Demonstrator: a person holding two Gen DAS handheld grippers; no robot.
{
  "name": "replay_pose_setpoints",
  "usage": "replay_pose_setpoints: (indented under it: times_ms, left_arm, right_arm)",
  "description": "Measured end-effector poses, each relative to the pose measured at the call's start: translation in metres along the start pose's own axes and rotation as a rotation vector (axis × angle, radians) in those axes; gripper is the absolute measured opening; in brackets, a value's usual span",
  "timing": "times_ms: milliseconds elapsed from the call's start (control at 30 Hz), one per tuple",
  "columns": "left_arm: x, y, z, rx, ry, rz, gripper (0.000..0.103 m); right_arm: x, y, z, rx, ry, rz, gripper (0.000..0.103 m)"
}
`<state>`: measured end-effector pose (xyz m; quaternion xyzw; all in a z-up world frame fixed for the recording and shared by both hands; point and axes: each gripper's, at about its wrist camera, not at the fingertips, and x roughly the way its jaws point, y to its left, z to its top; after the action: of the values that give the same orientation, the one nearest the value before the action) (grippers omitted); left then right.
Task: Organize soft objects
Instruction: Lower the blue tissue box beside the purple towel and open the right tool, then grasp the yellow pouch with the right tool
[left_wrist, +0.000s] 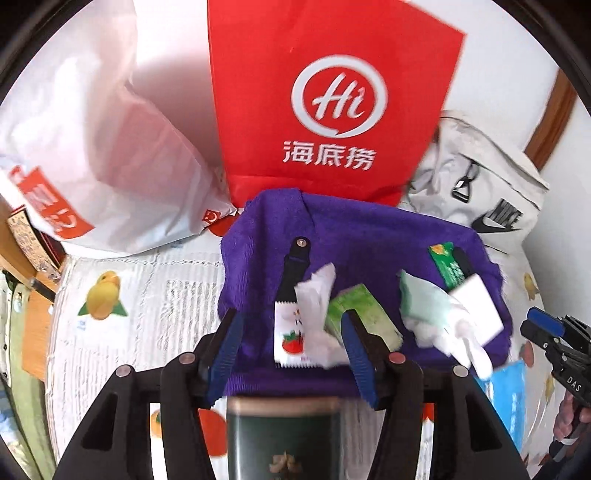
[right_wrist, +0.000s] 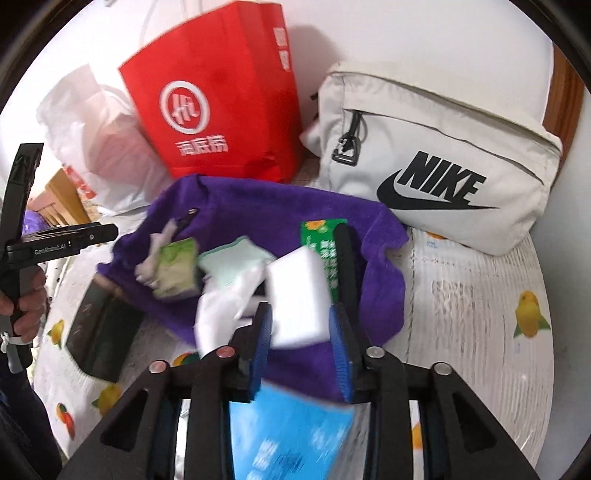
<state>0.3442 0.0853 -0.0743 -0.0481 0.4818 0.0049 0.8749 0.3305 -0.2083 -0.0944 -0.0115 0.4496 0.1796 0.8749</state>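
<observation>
Presently both tools (left_wrist: 291, 347) (right_wrist: 301, 354) spread | purple towel (right_wrist: 258, 206) cluttered | red bag (left_wrist: 325, 103) behind

table: fruit-print cloth (right_wrist: 480, 295) | on it: purple towel (right_wrist: 258, 206), red bag (right_wrist: 221, 92), white pouch (right_wrist: 443, 147)

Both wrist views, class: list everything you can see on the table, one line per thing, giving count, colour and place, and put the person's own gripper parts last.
purple towel: one, purple, spread mid-table under the small items
white sponge block: one, white, on the towel's near right
green tissue pack: one, green, on the towel's left
strawberry sachet: one, white with red print, on the towel's near edge
green box: one, green, on the towel's right
blue pack: one, blue, nearest the right camera
dark green tin: one, at the towel's near left
red paper bag: one, behind the towel
white plastic bag: one, back left
Nike bag: one, off-white, back right
left gripper: blue fingers, open
right gripper: blue fingers, open
</observation>
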Motion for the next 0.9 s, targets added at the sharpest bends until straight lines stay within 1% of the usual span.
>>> replay_pose_setpoints:
  times_ms: [200, 300, 333, 400, 467, 500, 533, 567, 600, 633, 667, 733, 833, 900]
  left_arm:
    - [-0.031, -0.005, -0.034, 0.0, -0.001, -0.045, 0.054]
    - [-0.045, -0.007, -0.056, 0.011, -0.005, -0.022, 0.054]
    - [-0.049, -0.008, -0.063, 0.012, -0.003, -0.026, 0.054]
    - [-0.056, -0.007, -0.079, 0.004, 0.008, -0.038, 0.054]
    - [-0.063, -0.006, -0.095, -0.007, 0.013, -0.041, 0.056]
    - [-0.066, -0.005, -0.102, -0.013, 0.014, -0.041, 0.059]
    - [-0.069, -0.004, -0.11, -0.025, 0.008, -0.041, 0.061]
    - [-0.072, -0.003, -0.119, -0.033, 0.008, -0.042, 0.061]
    - [-0.075, -0.002, -0.125, -0.039, 0.008, -0.041, 0.062]
    - [-0.077, 0.001, -0.135, -0.048, 0.01, -0.037, 0.064]
    - [-0.08, 0.003, -0.141, -0.055, 0.011, -0.035, 0.064]
    - [-0.085, 0.007, -0.156, -0.067, 0.007, -0.038, 0.065]
    - [-0.09, 0.013, -0.171, -0.082, 0.004, -0.038, 0.067]
    - [-0.092, 0.017, -0.181, -0.085, 0.005, -0.041, 0.067]
  right_arm:
    - [-0.038, 0.023, -0.033, -0.026, -0.022, 0.023, 0.039]
    - [-0.055, 0.037, -0.054, -0.038, -0.037, 0.043, 0.047]
    - [-0.062, 0.044, -0.064, -0.052, -0.039, 0.053, 0.05]
    - [-0.07, 0.056, -0.077, -0.075, -0.045, 0.068, 0.052]
    - [-0.078, 0.07, -0.094, -0.099, -0.042, 0.084, 0.053]
    - [-0.08, 0.076, -0.1, -0.106, -0.04, 0.094, 0.054]
    - [-0.082, 0.083, -0.11, -0.115, -0.036, 0.111, 0.057]
    - [-0.082, 0.089, -0.118, -0.123, -0.033, 0.126, 0.065]
    - [-0.082, 0.094, -0.126, -0.131, -0.029, 0.14, 0.07]
    - [-0.081, 0.099, -0.134, -0.142, -0.024, 0.152, 0.078]
    - [-0.078, 0.108, -0.145, -0.164, -0.016, 0.171, 0.082]
    - [-0.071, 0.119, -0.158, -0.202, 0.0, 0.206, 0.085]
    - [-0.051, 0.133, -0.174, -0.247, 0.052, 0.202, 0.085]
    - [-0.039, 0.14, -0.181, -0.279, 0.067, 0.199, 0.085]
